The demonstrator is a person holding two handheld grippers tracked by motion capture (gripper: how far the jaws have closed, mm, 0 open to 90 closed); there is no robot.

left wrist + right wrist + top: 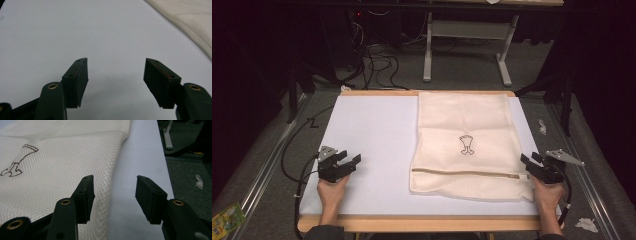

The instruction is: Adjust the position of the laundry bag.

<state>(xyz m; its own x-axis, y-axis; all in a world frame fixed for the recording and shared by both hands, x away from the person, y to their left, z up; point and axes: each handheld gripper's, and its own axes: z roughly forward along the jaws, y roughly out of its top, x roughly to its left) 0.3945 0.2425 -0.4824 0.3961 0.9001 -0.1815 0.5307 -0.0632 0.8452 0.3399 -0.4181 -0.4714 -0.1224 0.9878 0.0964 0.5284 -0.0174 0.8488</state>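
Observation:
A cream mesh laundry bag [467, 142] lies flat on the right half of the white table [372, 135], with a zip [469, 174] along its near end and a small brown outline drawing [466, 145] in the middle. My left gripper [349, 159] rests open on bare table at the left, well apart from the bag; nothing sits between its jaws [116, 77], and the bag's edge [190, 22] lies far right. My right gripper [528, 161] stands open at the bag's near right corner, one jaw over the mesh [62, 165], the other over bare table [115, 195].
The table's wooden front edge [422, 222] runs along the near side. Beyond the far edge stand a white metal frame [467, 40] and loose cables [377, 65] on grey floor. Crumpled paper scraps [586, 224] lie on the floor at the right.

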